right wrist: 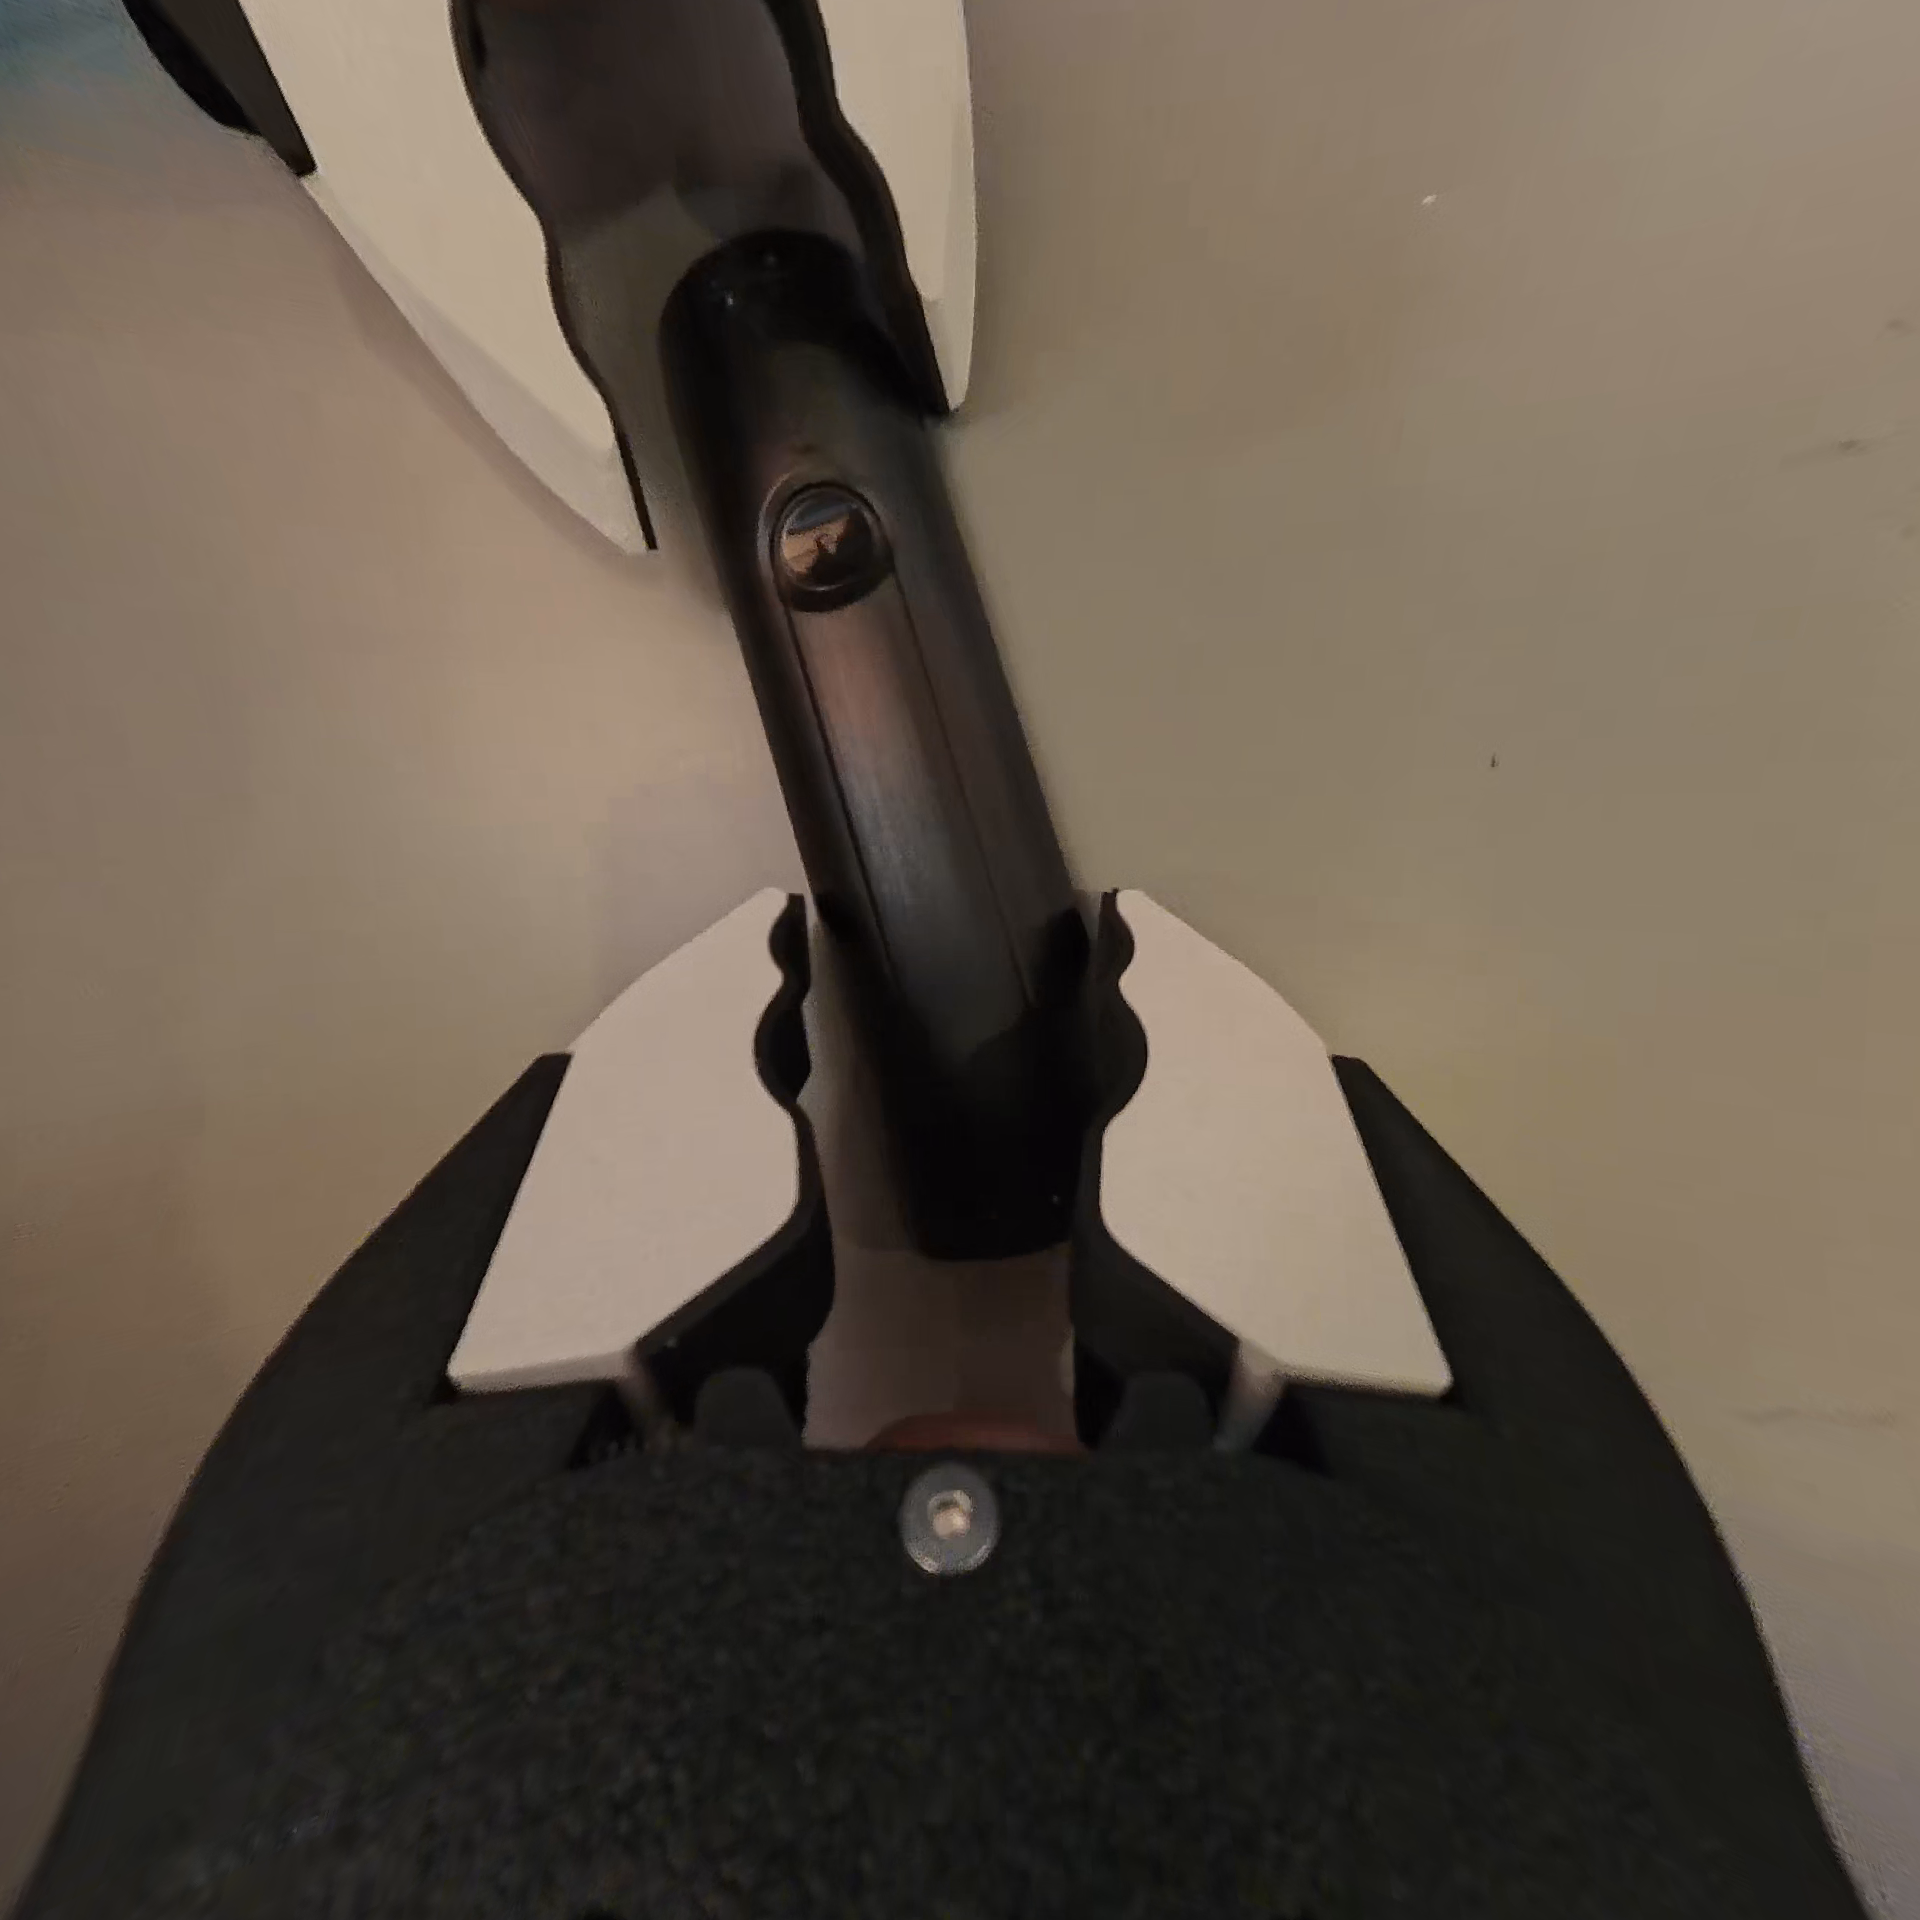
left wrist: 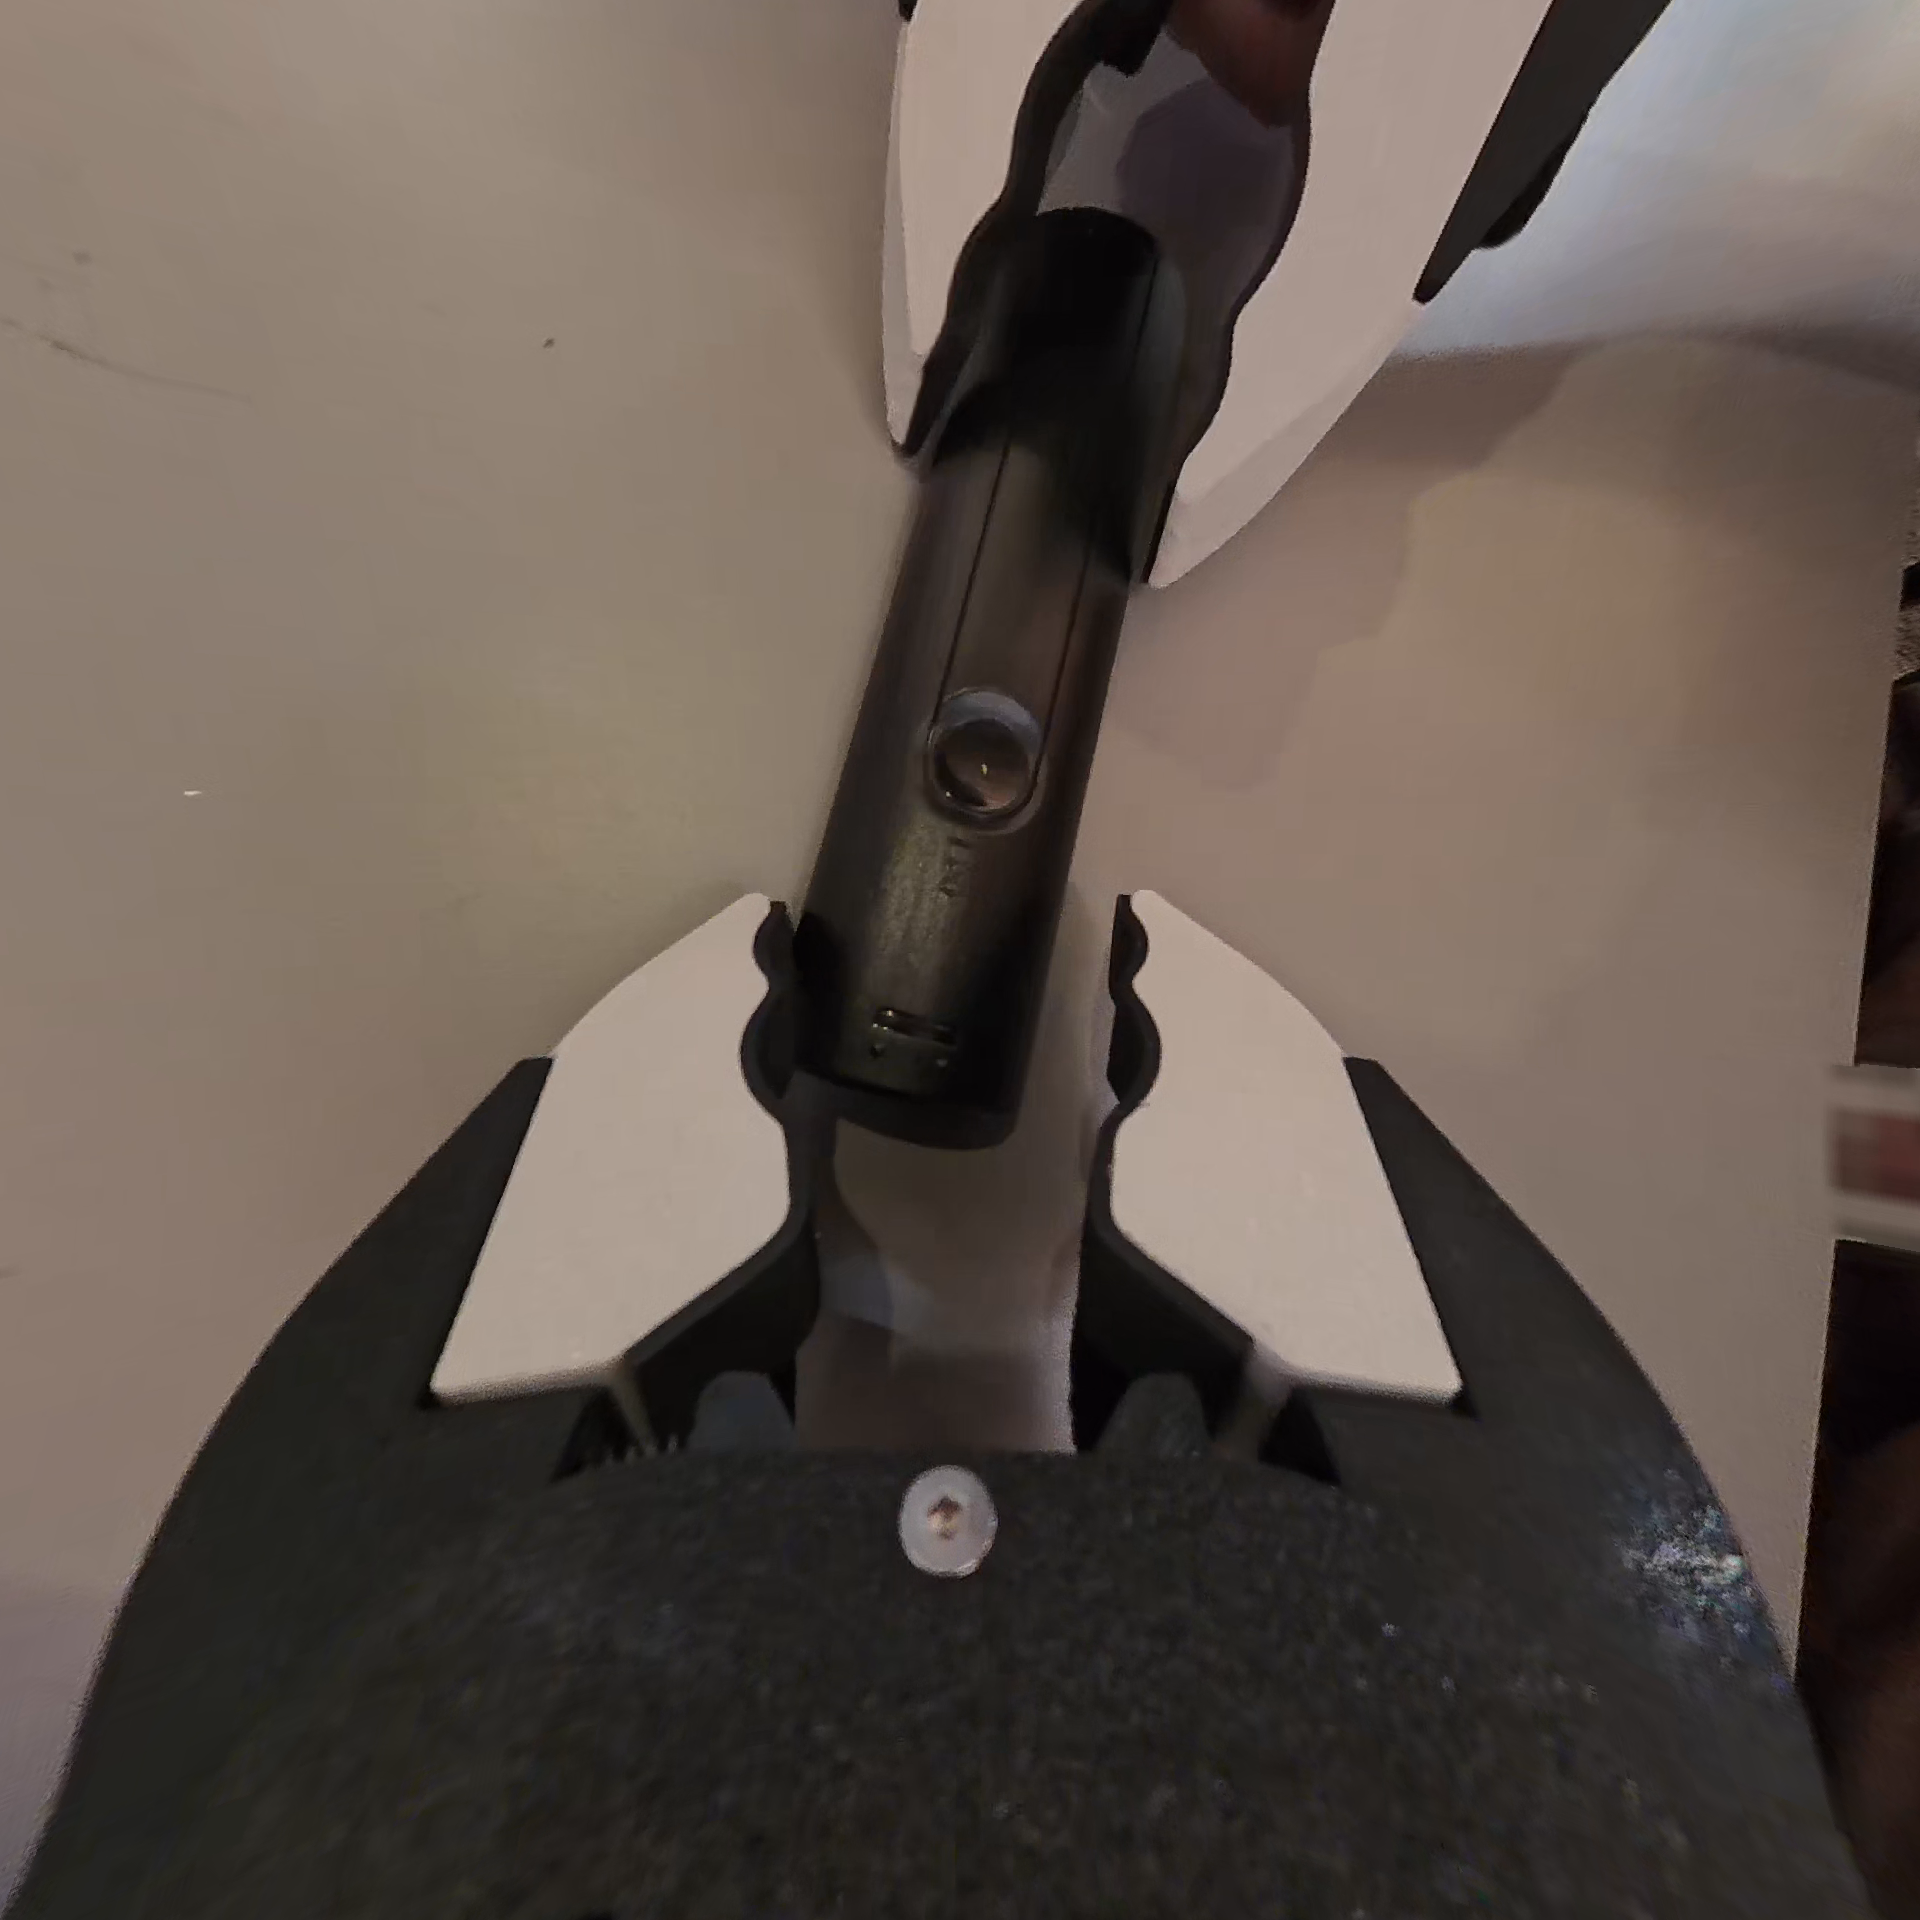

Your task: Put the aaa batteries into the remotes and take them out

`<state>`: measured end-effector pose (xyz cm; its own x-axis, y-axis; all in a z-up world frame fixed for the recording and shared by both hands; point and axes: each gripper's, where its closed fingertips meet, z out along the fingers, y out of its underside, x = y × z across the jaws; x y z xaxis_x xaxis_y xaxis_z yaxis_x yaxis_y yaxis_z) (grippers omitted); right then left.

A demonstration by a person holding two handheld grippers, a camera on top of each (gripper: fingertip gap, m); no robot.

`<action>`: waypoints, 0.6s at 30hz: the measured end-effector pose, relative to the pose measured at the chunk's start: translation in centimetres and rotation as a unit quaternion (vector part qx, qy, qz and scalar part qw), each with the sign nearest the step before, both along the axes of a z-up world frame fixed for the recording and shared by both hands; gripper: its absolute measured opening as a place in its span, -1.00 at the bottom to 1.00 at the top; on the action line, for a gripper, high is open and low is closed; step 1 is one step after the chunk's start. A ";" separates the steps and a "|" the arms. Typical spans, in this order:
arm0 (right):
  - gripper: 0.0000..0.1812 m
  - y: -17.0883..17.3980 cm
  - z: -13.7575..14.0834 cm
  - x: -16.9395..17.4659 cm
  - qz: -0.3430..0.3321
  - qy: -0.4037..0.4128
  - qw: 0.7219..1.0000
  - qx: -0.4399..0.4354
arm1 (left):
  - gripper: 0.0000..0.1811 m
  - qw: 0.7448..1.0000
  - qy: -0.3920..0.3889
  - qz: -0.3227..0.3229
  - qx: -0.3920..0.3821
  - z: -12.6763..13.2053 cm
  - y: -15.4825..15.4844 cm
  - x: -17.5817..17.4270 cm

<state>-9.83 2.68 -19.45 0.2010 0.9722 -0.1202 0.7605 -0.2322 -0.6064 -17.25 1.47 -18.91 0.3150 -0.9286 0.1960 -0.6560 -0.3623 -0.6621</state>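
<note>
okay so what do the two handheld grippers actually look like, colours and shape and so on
Both match. The left gripper and the right gripper each have a rough, speckled black body with one silver screw in the middle. Two white, wedge-shaped fingers taper forward, each lined inside with a wavy black pad. No cables or sleeves show.

A plain cream tabletop [left wrist: 364, 623] fills both views, lit softly and warmly, with a few faint marks. At its right edge, a dark, blurred area [left wrist: 1870, 1455] shows beyond.
</note>
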 end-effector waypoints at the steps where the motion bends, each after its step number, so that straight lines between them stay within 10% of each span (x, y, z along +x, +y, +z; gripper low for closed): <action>1: -0.43 -0.1 0.1 0.0 0.000 0.006 1.000 0.002 | -0.36 1.000 0.000 0.001 0.001 0.0 0.0 0.0; 7: -0.36 -3.0 5.6 0.7 -0.057 0.105 0.989 0.090 | -0.38 0.990 -0.131 0.050 -0.018 9.1 -2.4 -0.6; 11: -0.38 -8.2 7.3 0.0 -0.097 0.215 0.966 0.105 | -0.36 0.964 -0.111 0.227 0.089 15.0 0.0 -10.4; 18: -0.38 -10.1 6.6 0.8 -0.106 0.219 0.962 0.123 | -0.17 0.881 0.091 0.457 0.076 8.5 9.2 -27.9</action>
<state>-9.07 -7.45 -12.89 0.3809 0.9246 -0.0097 0.3703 -0.1622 -0.9147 -45.14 10.71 -10.40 0.9587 -0.2815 -0.0396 -0.2361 -0.7107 -0.6627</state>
